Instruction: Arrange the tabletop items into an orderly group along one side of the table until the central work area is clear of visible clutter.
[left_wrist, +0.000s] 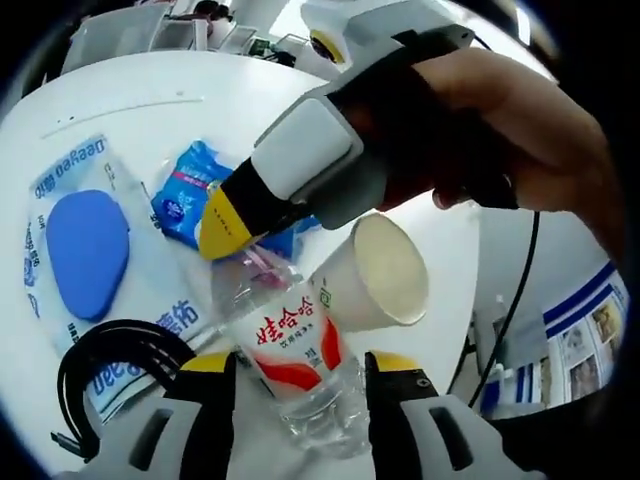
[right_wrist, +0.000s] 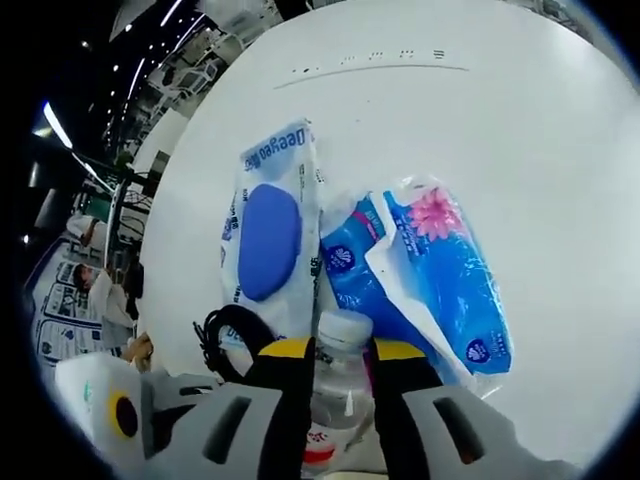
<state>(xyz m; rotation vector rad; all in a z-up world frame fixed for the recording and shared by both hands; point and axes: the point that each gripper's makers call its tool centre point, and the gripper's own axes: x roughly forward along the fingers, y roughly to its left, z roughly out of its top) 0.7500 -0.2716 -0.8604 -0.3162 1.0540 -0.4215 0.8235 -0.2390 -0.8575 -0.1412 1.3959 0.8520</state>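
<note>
Both grippers pinch the water bottle: left gripper low, right gripper at neck. Next: carry it toward wipes pack.

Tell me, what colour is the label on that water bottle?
White with red characters and a red swoosh; the water bottle label shows best in the left gripper view.

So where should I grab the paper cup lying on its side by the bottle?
Take the paper cup by its side wall, just behind the open rim. It lies tipped over with its mouth facing the left gripper view and the water bottle close against one flank, so come from above, jaws across its width. Squeeze lightly; thin paper walls probably crush easily.
</note>
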